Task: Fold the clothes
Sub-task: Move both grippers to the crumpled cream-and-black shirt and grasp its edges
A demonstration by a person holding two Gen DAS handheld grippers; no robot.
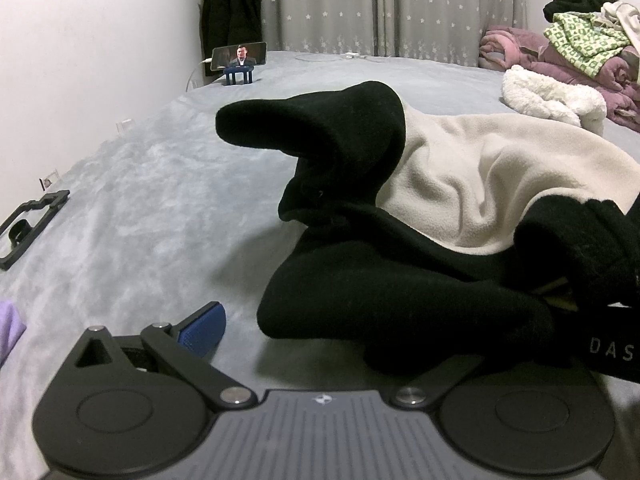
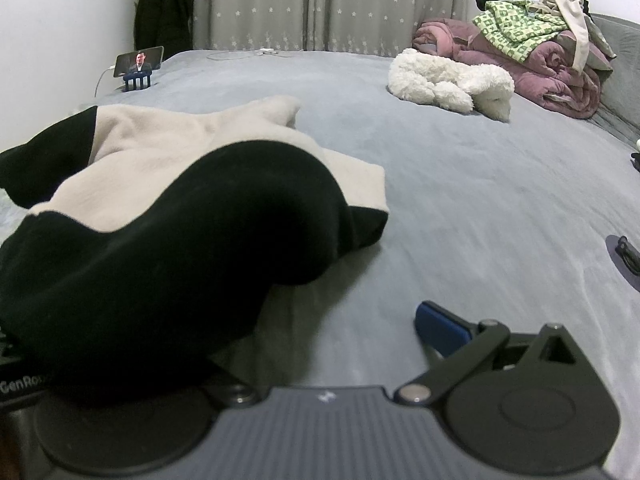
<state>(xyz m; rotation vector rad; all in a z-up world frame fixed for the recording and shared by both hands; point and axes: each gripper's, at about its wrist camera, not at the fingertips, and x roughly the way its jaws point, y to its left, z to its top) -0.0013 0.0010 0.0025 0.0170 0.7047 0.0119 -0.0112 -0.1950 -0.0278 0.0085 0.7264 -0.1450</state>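
Both sets of jaws stand spread wide, and neither pinches anything. On the left gripper (image 1: 316,332) only the blue left finger (image 1: 202,330) shows; the other finger is buried under the black part of a black and cream fleece garment (image 1: 452,184), so the cloth drapes over that side without being squeezed. The right gripper (image 2: 316,332) mirrors this: its blue right finger (image 2: 440,326) is bare above the bedspread, while its left finger is covered by a black fold of the same garment (image 2: 160,216).

That garment lies crumpled on the grey bed (image 1: 140,200), just ahead of both grippers and between them. Its cream middle is rumpled, with black sections bunched on either side, and one black sleeve or cuff juts up toward the far wall in the left wrist view.

Farther back on the bed, well apart from the fleece, lies a fluffy white garment (image 2: 448,80). Behind it sits a heap with a mauve quilt (image 2: 540,64) and a green patterned cloth (image 2: 516,24) on top. A phone (image 2: 138,62) rests on a small blue stand near the wall, screen lit. Star-printed curtains (image 2: 320,4) hang behind the bed, and a dark coat (image 2: 164,8) hangs beside them. A black frame-like bracket (image 1: 30,224) lies on the bed's left edge.
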